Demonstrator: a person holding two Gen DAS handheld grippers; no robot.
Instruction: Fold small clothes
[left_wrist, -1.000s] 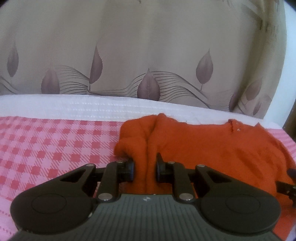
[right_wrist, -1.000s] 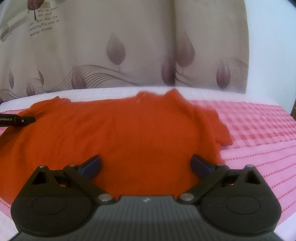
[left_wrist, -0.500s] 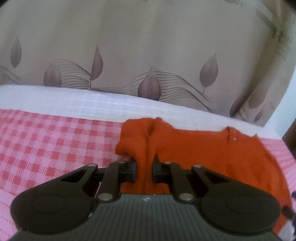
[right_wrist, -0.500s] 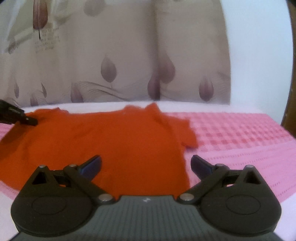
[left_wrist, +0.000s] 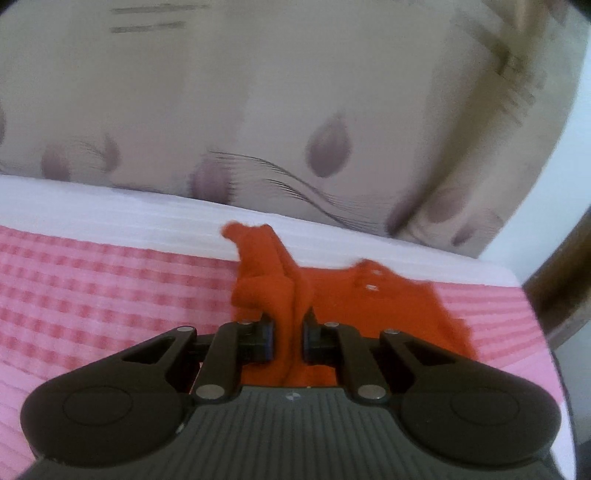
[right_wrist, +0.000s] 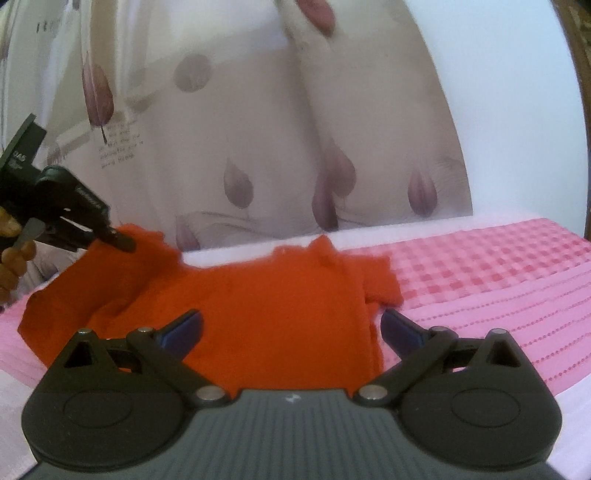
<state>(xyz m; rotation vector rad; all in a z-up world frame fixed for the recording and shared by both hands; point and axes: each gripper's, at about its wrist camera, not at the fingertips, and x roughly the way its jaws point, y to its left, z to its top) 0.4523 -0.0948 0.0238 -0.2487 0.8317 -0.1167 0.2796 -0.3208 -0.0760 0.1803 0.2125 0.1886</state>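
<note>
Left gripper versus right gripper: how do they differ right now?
The left gripper is shut on the orange shirt, pinching a bunched fold; the right gripper is open and holds nothing. The left lifts its side of the shirt off the pink checked cover; the right sits over the flat part. Both point toward the curtain.

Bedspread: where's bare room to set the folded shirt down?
Free: the pink checked bedspread to the right of the orange shirt, and the stretch left of it in the left wrist view. Crowded: the middle, where the shirt lies between the open right gripper and the clamping left gripper.
</note>
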